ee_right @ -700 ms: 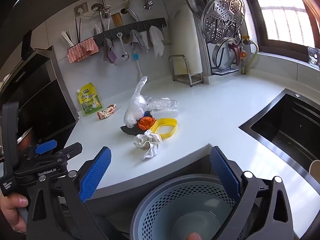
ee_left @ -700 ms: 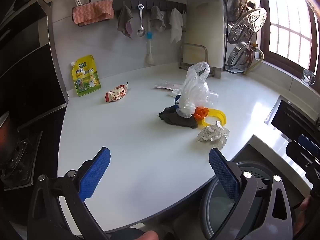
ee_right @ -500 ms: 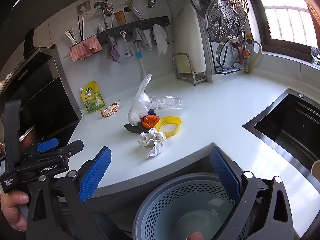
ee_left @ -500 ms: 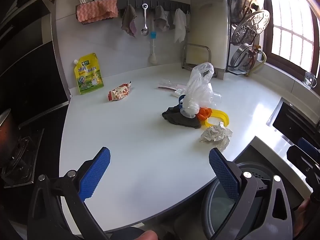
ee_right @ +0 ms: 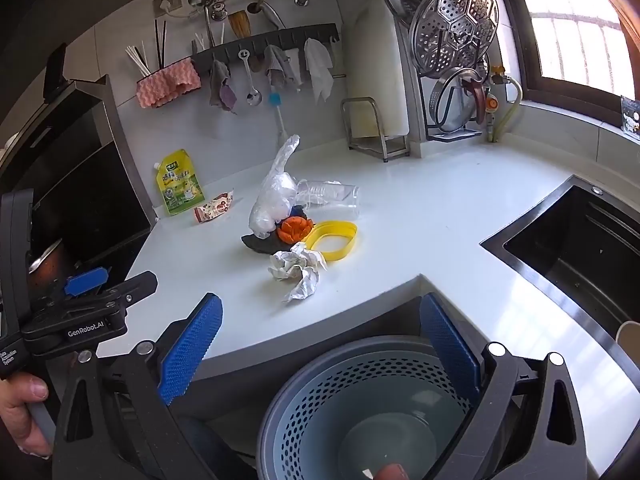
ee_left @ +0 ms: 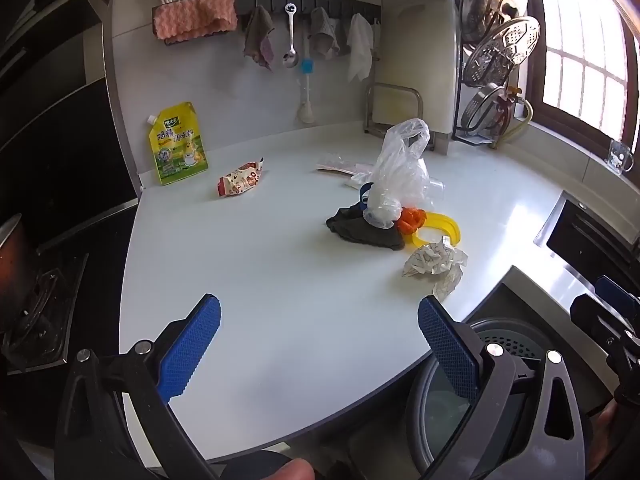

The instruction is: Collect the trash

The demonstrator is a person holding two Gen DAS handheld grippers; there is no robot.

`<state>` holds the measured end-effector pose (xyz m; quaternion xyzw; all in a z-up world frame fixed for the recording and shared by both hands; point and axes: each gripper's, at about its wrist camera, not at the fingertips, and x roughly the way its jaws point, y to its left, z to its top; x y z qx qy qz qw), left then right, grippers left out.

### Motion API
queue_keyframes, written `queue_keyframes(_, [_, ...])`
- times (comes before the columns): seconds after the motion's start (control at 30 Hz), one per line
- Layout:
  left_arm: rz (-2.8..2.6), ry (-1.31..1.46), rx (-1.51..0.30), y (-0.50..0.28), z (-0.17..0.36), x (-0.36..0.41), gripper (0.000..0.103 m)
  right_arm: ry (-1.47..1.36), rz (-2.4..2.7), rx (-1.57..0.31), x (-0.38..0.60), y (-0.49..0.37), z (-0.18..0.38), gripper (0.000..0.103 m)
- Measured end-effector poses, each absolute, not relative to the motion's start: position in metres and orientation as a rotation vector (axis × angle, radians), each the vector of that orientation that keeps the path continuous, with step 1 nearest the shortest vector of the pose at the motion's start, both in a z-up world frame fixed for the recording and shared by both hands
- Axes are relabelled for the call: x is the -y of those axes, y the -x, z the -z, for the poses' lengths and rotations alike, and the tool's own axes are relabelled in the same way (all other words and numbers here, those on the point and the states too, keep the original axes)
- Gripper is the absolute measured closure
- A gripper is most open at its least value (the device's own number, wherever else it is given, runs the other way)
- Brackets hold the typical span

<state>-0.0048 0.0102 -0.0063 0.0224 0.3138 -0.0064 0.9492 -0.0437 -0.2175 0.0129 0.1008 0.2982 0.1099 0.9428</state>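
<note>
A heap of trash lies mid-counter: a clear plastic bag, a dark rag, an orange scrap, a yellow plastic ring, a crumpled paper ball and a clear bottle. A red snack wrapper lies apart to the left. A grey perforated bin stands below the counter edge. My left gripper is open over bare counter. My right gripper is open above the bin, empty.
A yellow-green pouch leans on the back wall. A black sink lies to the right, a stove with a pot to the left. A dish rack with steel lids stands at the back right.
Both grippers have drifted slightly, so the trash heap sits a little lower and further right in both views. Nothing was picked up; both stay open.
</note>
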Motion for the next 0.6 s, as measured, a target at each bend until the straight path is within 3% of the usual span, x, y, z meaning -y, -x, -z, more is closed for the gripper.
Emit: queue_keyframes(0.6, [0.025, -0.036, -0.650, 0.0070, 0.0101, -0.0171, 0.006, -0.207, -0.231, -0.633, 0.2116, 0.0459, -0.0087, 0.009])
